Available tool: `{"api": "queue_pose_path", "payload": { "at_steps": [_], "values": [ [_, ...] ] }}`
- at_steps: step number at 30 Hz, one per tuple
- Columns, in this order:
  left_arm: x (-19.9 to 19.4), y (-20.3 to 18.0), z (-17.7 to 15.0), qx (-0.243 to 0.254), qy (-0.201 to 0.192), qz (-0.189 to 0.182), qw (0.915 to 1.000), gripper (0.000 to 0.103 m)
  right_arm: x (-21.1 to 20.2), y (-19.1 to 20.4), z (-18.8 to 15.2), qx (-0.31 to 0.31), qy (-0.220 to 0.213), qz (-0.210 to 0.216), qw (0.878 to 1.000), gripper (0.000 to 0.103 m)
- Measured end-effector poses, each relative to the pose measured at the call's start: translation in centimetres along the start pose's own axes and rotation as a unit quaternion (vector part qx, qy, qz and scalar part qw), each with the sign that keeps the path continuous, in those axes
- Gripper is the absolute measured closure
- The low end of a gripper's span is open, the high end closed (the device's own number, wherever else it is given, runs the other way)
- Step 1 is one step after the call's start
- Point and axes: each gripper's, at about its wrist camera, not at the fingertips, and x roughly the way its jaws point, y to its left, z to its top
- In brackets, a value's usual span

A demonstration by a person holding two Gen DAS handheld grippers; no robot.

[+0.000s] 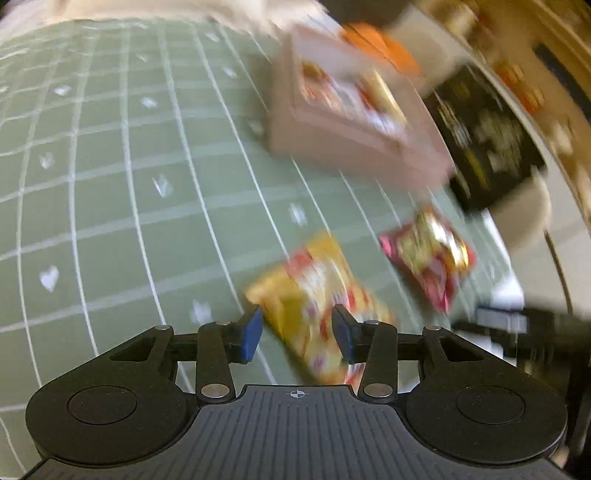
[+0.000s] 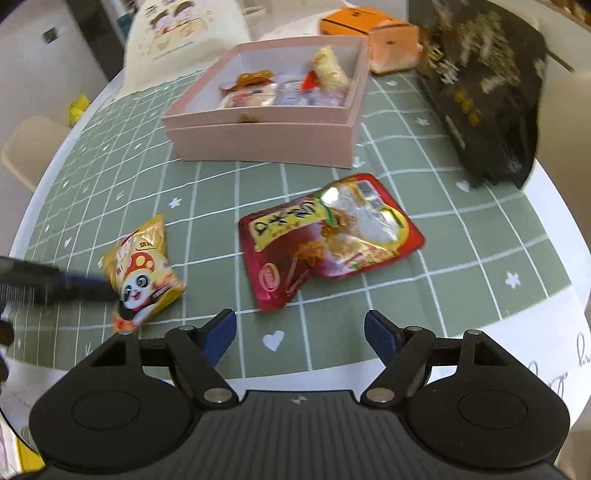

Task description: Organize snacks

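The pink box (image 2: 266,136) stands open on the green checked tablecloth (image 2: 461,236) and serves as the landmark here; inside it lie several small wrapped snacks (image 2: 280,92), packed toward its far wall. Just behind the box sit an orange carton (image 2: 347,22) and a small orange pouch (image 2: 393,48), and off to its right a large black bag (image 2: 484,92) leans upright. In front of the box, well apart from it, lies a red snack packet (image 2: 328,240), flat and tilted on the cloth. To the left of that packet, also in front of the box and farther from it, lies a yellow snack packet (image 2: 142,269) printed with a panda in a mushroom hat. The left gripper (image 1: 297,334) reaches over this yellow packet: in the left wrist view, which is heavily blurred, the packet's near end sits between the blue pads (image 1: 251,332), which stand partly closed. The left pad sits at the packet's corner and the right pad overlaps its surface, but the blur makes it impossible to tell whether they press on it. From the right wrist view the same gripper comes in as a dark, smeared shape from the left edge, its tip at the packet's lower left side. The right gripper (image 2: 299,332) hangs above the near part of the cloth, in front of the box and nearer than the red packet, its fingers (image 2: 221,328) spread wide with nothing between them but a white heart (image 2: 273,339) printed on the cloth below.
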Motion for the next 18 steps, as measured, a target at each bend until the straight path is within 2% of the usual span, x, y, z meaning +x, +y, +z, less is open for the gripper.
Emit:
{"api": "queue_pose_path", "payload": {
  "at_steps": [2, 4, 8, 10, 12, 13, 15, 18],
  "values": [
    [-0.3, -0.8, 0.1, -0.01, -0.017, -0.007, 0.9998, 0.057, 0.3, -0.8, 0.0, 0.026, 0.003, -0.002, 1.0, 0.026],
    [-0.4, -2.7, -0.3, 0.01, -0.023, 0.005, 0.9997, 0.057, 0.5, -1.4, 0.0, 0.052, 0.002, -0.006, 0.999, 0.026],
    [-0.1, -6.5, -1.9, 0.067, -0.037, 0.083, 0.9936, 0.057, 1.0, -2.3, -0.1, 0.079, 0.001, -0.012, 0.997, 0.026],
    [1.1, -8.1, -2.5, 0.087, -0.041, 0.108, 0.9895, 0.056, 1.2, -2.5, -0.2, 0.089, -0.006, -0.012, 0.996, 0.022],
    [2.5, -8.9, -2.6, 0.093, -0.038, 0.117, 0.9881, 0.054, 1.4, -2.4, -0.2, 0.09, -0.01, -0.016, 0.996, 0.02],
    [2.9, -9.4, -2.8, 0.104, -0.04, 0.124, 0.986, 0.047, 1.4, -2.2, -0.2, 0.087, -0.011, -0.019, 0.996, 0.02],
    [3.3, -10.0, -3.1, 0.135, -0.046, 0.144, 0.9792, 0.046, 1.6, -1.9, -0.3, 0.075, -0.015, -0.027, 0.997, 0.018],
    [3.3, -9.3, -3.0, 0.133, -0.046, 0.154, 0.978, 0.046, 1.9, -1.3, -0.6, 0.054, -0.022, -0.038, 0.998, 0.014]
  ]
}}
